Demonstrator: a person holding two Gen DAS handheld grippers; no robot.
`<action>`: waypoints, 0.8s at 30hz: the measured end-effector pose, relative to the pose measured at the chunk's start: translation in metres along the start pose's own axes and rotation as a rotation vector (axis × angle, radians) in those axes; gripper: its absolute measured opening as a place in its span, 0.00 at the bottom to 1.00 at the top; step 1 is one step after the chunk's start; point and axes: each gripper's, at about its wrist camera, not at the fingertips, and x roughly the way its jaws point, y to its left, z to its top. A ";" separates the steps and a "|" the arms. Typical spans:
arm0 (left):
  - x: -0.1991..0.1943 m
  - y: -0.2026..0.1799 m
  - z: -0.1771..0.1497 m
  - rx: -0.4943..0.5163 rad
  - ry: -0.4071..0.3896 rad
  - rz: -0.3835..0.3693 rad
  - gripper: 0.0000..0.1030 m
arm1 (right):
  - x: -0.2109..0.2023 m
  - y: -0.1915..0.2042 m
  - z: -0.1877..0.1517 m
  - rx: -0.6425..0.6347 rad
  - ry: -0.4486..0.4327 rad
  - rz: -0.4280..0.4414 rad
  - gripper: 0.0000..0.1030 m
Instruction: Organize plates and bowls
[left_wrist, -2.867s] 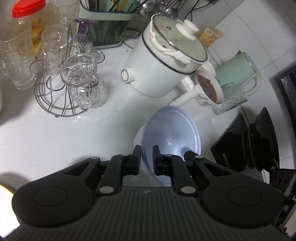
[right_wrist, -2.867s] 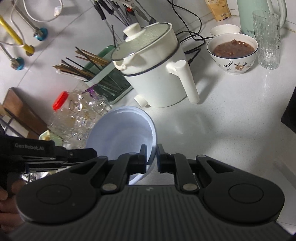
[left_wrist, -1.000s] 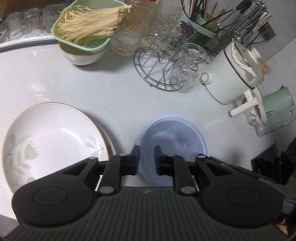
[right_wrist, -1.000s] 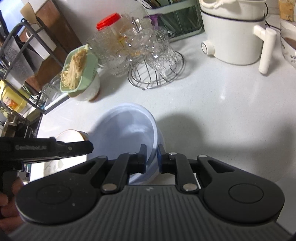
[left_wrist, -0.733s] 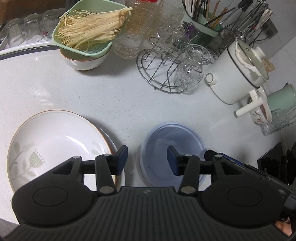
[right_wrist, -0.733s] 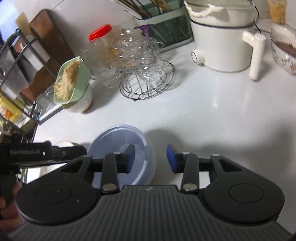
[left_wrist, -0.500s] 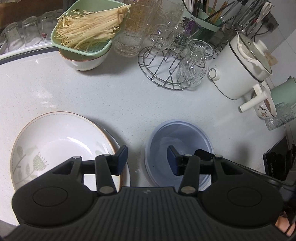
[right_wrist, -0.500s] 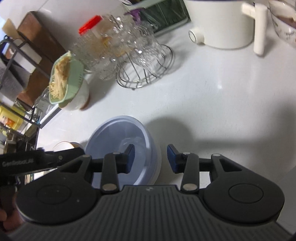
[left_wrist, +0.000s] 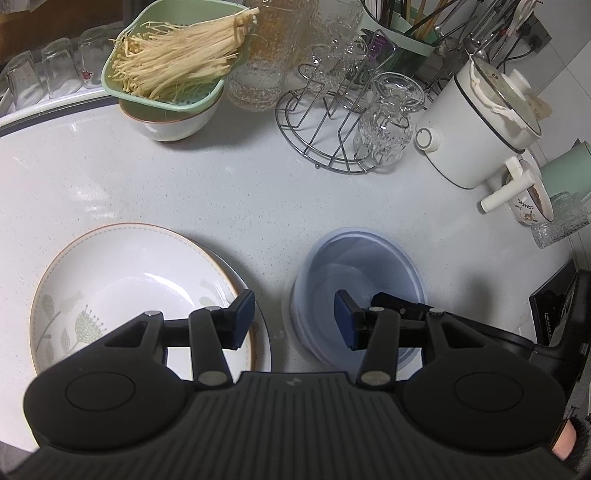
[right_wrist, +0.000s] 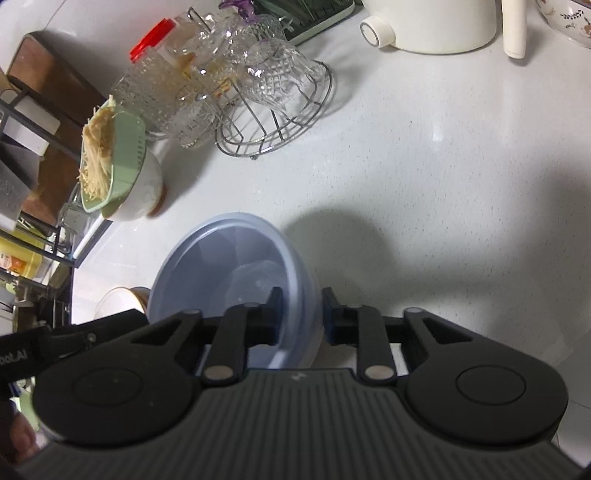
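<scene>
Between the right gripper (right_wrist: 299, 314) jaws — blue bowl (right_wrist: 229, 258) rim.

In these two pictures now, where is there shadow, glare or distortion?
Left wrist view: fisheye bends the counter edges; glare on the white plate; the blue bowl is sharp. Right wrist view: a broad dark shadow on the counter right of the bowl; slightly soft.

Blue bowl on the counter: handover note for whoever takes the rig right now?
Left gripper: open, empty, its fingers either side of the gap between the patterned plate and the blue bowl.
Right gripper: open, astride the bowl's near rim.
Done: the bowl sits upright on the counter beside the plate stack.
Left: back both grippers off; the bowl under the green strainer looks untouched.
</scene>
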 end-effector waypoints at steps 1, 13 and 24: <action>0.001 -0.001 0.001 -0.002 0.005 -0.005 0.52 | 0.000 0.000 0.000 -0.002 0.000 -0.007 0.13; 0.024 -0.029 -0.001 0.042 0.082 -0.134 0.56 | -0.017 -0.021 0.006 0.027 -0.038 -0.081 0.12; 0.078 -0.050 -0.011 0.032 0.184 -0.184 0.55 | -0.033 -0.047 -0.002 0.060 -0.020 -0.126 0.12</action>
